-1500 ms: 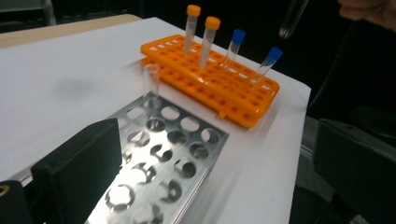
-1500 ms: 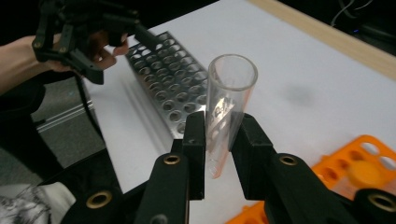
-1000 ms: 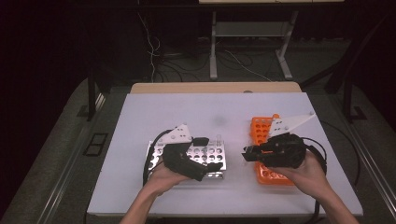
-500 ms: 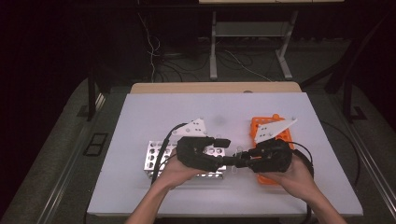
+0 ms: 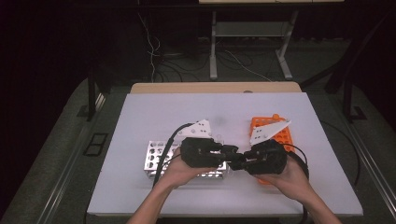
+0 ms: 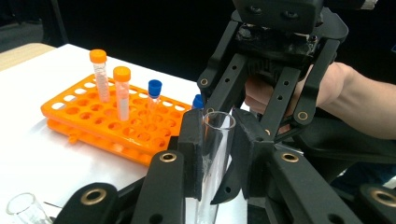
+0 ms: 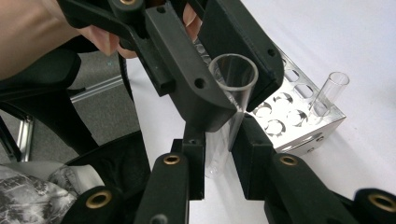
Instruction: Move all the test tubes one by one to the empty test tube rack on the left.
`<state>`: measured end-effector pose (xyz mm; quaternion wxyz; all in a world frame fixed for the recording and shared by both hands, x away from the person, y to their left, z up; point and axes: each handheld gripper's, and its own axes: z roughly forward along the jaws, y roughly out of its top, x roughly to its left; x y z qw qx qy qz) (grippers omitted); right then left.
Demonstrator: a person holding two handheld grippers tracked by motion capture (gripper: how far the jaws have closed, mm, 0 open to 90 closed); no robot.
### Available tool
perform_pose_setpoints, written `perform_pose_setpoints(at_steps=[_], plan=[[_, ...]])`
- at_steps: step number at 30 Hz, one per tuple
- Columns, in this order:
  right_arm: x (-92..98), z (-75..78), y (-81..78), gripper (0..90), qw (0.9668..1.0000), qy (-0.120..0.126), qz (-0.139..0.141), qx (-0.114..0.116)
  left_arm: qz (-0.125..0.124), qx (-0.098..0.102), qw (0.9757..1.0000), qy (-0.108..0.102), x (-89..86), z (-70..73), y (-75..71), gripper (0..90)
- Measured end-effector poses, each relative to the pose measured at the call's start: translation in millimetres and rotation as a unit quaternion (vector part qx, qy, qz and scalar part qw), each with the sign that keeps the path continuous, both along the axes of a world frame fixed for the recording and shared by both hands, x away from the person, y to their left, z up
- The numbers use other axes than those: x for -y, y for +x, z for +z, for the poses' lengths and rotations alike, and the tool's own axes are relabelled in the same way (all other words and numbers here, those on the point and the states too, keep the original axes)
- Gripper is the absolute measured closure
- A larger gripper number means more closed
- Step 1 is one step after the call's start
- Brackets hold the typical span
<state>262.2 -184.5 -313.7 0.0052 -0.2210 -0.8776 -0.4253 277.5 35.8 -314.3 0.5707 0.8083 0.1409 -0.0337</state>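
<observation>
Clear glass tube (image 6: 215, 154) sits between the metal rack (image 5: 156, 158) and the orange rack (image 5: 275, 135), above the counter (image 5: 140, 116). Left gripper (image 5: 228, 153) jaws just clamped onto it; right gripper (image 5: 237, 161) jaws grip it too. Capped tubes (image 6: 122, 91) stand in orange rack.

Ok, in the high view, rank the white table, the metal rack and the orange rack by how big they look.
1. White table, by far the largest.
2. Metal rack.
3. Orange rack.
The grippers and hands cover part of both racks, so the order of the last two is unsure.
</observation>
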Motion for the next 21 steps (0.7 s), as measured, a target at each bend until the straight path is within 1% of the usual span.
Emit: perform_pose_setpoints(at_steps=[3, 4, 6, 7, 10, 14, 16, 21], plan=[[1.0, 0.4, 0.5, 74.4, 1.0, 0.007, 0.0, -0.005, 0.0, -0.002, 1.0, -0.005, -0.6, 1.2, 0.6, 74.3], [1.6, 0.8, 0.4, 72.3, 0.9999, 0.009, 0.0, -0.007, 0.002, 0.0, 1.0, -0.005, -0.8, 2.0, 0.6, 74.3], [2.2, 1.8, 0.0, 64.9, 0.9999, 0.01, -0.003, -0.008, 0.005, 0.001, 1.0, -0.006, -1.3, 2.9, 0.9, 74.3], [2.6, 2.4, -0.5, 62.3, 0.9999, 0.01, -0.003, -0.008, 0.006, -0.001, 0.9999, -0.012, -2.7, 5.1, 1.7, 74.4], [5.8, 4.3, -2.5, 56.6, 0.9999, 0.012, -0.008, -0.003, 0.007, 0.002, 0.9999, -0.014, -5.5, 9.0, 3.0, 74.4], [14.7, 8.6, -4.0, 47.7, 0.9995, 0.018, -0.025, 0.006, 0.015, 0.004, 0.9997, -0.018, -11.4, 15.0, 6.0, 74.3], [20.7, 12.1, -4.5, 44.1, 0.999, 0.021, -0.038, 0.009, 0.019, 0.004, 0.9996, -0.019, -14.8, 18.0, 7.8, 74.3], [39.5, 22.3, -6.0, 31.9, 0.9965, 0.032, -0.073, 0.025, 0.033, 0.01, 0.9993, -0.016, -23.3, 23.9, 13.4, 74.3]])
